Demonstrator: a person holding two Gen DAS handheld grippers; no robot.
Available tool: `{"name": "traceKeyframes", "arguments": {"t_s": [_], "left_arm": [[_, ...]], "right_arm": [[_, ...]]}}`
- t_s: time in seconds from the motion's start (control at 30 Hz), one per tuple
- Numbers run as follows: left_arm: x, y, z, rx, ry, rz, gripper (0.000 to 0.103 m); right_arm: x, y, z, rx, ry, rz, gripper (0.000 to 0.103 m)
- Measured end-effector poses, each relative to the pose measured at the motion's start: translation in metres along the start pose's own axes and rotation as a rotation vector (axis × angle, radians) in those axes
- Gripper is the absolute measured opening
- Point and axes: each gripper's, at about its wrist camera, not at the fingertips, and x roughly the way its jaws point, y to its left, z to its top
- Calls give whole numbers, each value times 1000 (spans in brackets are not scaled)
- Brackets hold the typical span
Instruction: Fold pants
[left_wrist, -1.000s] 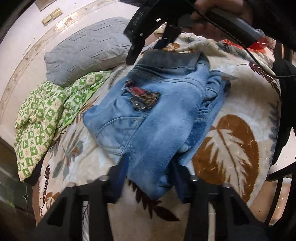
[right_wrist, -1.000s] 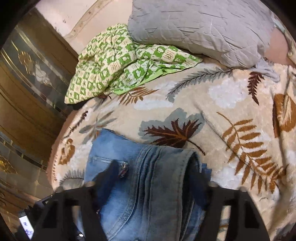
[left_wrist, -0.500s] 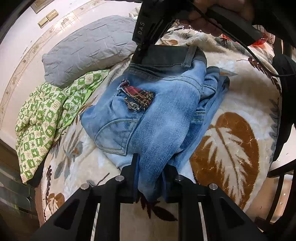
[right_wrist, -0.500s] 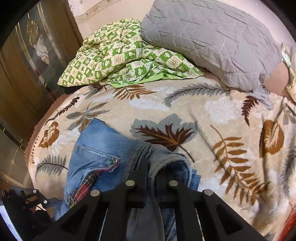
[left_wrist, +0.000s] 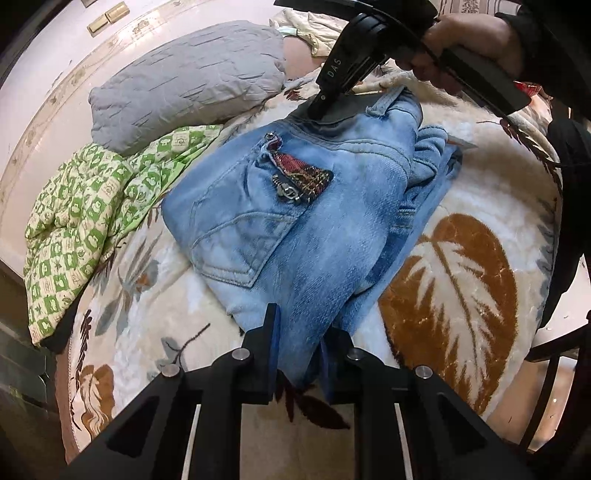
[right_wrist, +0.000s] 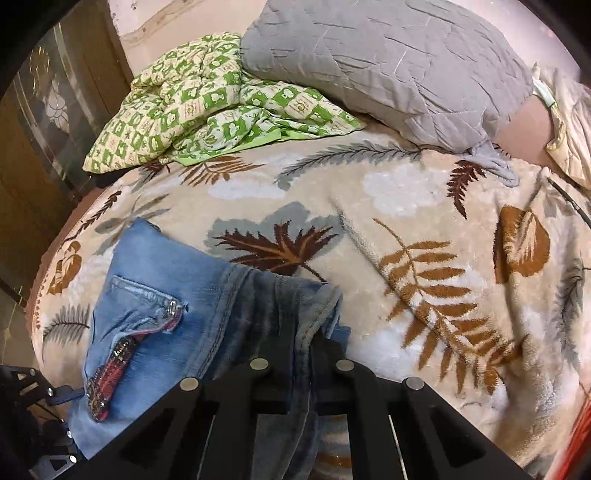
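Faded blue denim pants (left_wrist: 295, 229) lie mid-bed on leaf-print fleece blanket (left_wrist: 461, 280), already doubled into compact bundle. Your left hand-held gripper (left_wrist: 297, 354) pinches near end; right hand-held gripper (right_wrist: 297, 354) pinches waistband. Remaining, likely: final fold, flatten (right edge looks bunched).

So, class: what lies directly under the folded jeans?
The jeans rest on a leaf-patterned blanket, visible all around them. Whatever is beneath the jeans themselves is covered; both grippers pinch their ends.
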Motion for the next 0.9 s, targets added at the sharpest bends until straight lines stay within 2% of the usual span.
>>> {"name": "traceKeyframes", "arguments": {"t_s": [0.3,0.4,0.47,0.5,0.53,0.57,0.6,0.7,0.9], "left_arm": [[4,-1,1,8,7,3,18],[2,-1,1,9,3,13,19],[-3,-2,1,10,-18,20,25],[-5,0,0,-1,-17,8,46],[-8,0,-1,-17,-11,2,79],[-12,2,-2,-38,-15,10,92],[-18,4,-3,-60,-33,28,99],[-34,18,-2,-150,-75,19,99],[-52,50,8,-279,-127,32,99]], "right_arm": [[-2,2,0,7,3,-4,6],[-3,1,0,6,2,25,6],[-5,-3,-2,18,-11,62,16],[-7,-4,-3,22,-14,66,30],[-10,-4,-4,24,-16,59,45],[-13,-4,-5,23,-20,51,83],[-19,-4,-6,26,-40,47,94],[-35,-4,-7,26,-100,79,94],[-53,-1,-4,42,-113,130,94]]}}
